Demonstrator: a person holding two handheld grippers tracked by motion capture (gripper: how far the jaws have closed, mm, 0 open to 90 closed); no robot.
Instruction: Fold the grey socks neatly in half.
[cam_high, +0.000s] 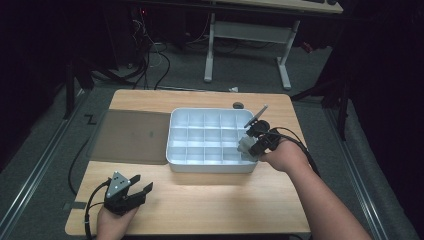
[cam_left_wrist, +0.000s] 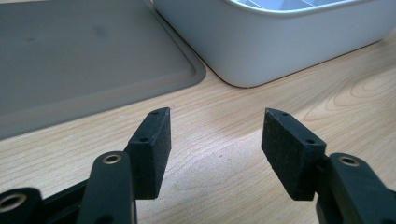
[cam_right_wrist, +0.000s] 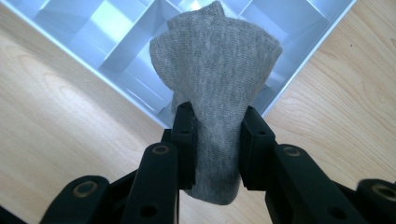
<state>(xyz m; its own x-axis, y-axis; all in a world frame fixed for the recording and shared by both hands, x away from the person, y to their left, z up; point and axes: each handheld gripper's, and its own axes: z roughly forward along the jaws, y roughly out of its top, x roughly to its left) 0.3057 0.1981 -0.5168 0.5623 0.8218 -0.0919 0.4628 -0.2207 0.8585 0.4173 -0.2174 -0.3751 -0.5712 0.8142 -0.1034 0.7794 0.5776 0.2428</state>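
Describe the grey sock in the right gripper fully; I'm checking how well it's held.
The grey sock is soft knitted fabric, bunched and folded into a rumpled wad. The right gripper pinches it at its narrowed middle, both black fingers pressing its sides. Its wider part fans out beyond the fingers; a rounded end hangs behind them. In the high view it hangs over the near right corner of the white divided tray, seemingly clear of the walls.

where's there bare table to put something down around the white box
Bare wood lies in front of the divided box, between it and the near table edge, right of the left gripper. A strip runs behind the box. The grey mat fills the left; the right gripper with the sock crowds the box's right corner.
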